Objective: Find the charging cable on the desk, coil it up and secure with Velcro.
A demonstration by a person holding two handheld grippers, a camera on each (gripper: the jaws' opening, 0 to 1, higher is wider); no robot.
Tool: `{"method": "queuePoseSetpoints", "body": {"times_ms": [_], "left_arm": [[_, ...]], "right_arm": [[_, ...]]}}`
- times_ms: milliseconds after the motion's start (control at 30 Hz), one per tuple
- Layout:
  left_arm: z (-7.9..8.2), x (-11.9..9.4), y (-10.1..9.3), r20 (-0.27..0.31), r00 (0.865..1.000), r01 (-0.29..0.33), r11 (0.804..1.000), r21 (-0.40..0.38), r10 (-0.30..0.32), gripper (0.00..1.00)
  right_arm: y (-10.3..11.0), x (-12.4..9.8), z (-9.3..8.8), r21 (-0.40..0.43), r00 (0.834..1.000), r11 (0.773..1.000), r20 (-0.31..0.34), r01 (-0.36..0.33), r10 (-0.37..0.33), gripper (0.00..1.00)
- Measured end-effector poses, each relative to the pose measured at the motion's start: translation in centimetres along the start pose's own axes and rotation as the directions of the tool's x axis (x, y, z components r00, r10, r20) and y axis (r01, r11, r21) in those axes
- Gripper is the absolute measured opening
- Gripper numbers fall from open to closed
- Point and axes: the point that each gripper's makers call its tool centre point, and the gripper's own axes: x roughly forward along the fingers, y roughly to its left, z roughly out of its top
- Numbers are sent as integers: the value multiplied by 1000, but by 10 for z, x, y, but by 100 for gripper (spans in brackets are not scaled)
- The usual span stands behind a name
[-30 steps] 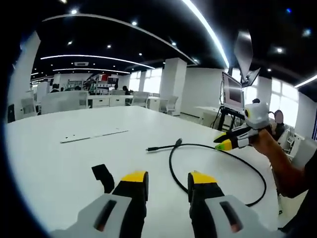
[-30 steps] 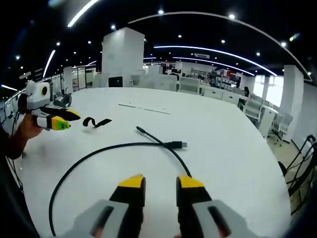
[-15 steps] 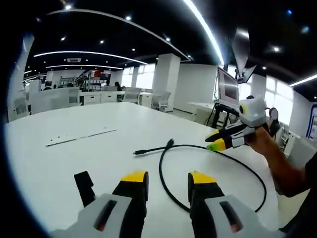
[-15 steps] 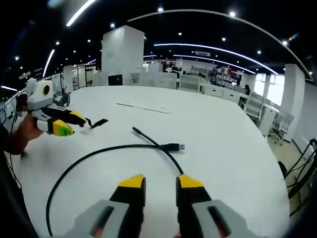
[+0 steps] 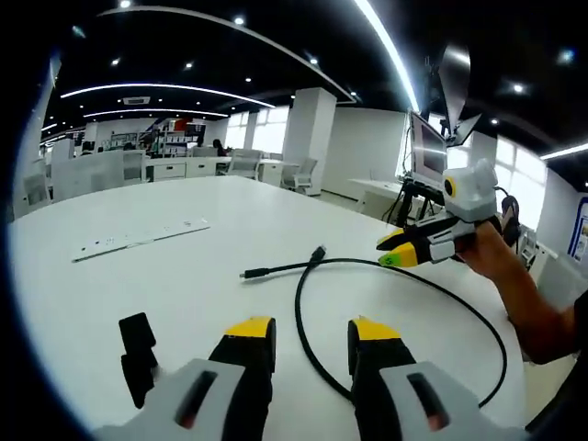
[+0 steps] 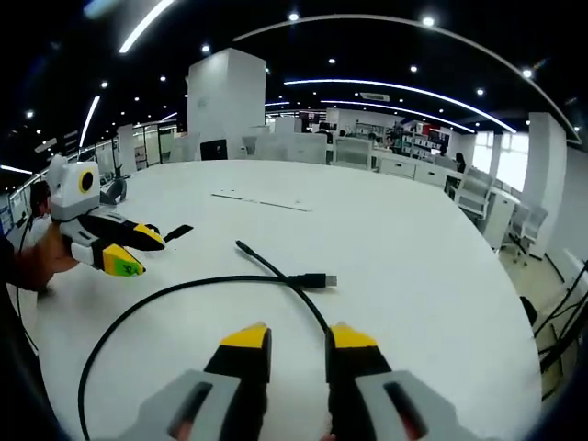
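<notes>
- Charging cable (image 5: 386,276): black, lying loose on the white worktop (image 5: 184,276) in one open loop that crosses itself near the plugs; uncoiled and unfastened, so coiling is judged not yet begun.
- Cable ends: both connectors lie just past the crossing, one a broader plug (image 6: 317,279), the other a slim tip (image 6: 241,246). In the right gripper view the broad plug points right; the loop's long axis runs away to the left.
- Velcro strap (image 5: 138,354): black, separate, on the worktop just beside the left jaws, kept near for fastening.
- Left hand-held gripper (image 5: 310,342): jaws spread, holding nothing, poised over the loop.
- Right hand-held gripper (image 6: 286,347): jaws slightly parted, nothing held, aimed at the crossing.
</notes>
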Motion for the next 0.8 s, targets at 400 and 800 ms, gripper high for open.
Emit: {"method": "queuePoseSetpoints", "body": {"times_ms": [400, 800], "left_arm": [[0, 22, 8, -18, 999, -30, 998, 48, 31, 28], [-17, 37, 7, -48, 998, -31, 999, 16, 31, 26]], "right_arm": [[-16, 13, 16, -3, 999, 1000, -28, -20, 19, 23], [-21, 36, 0, -7, 1000, 1000, -17, -12, 12, 20]]}}
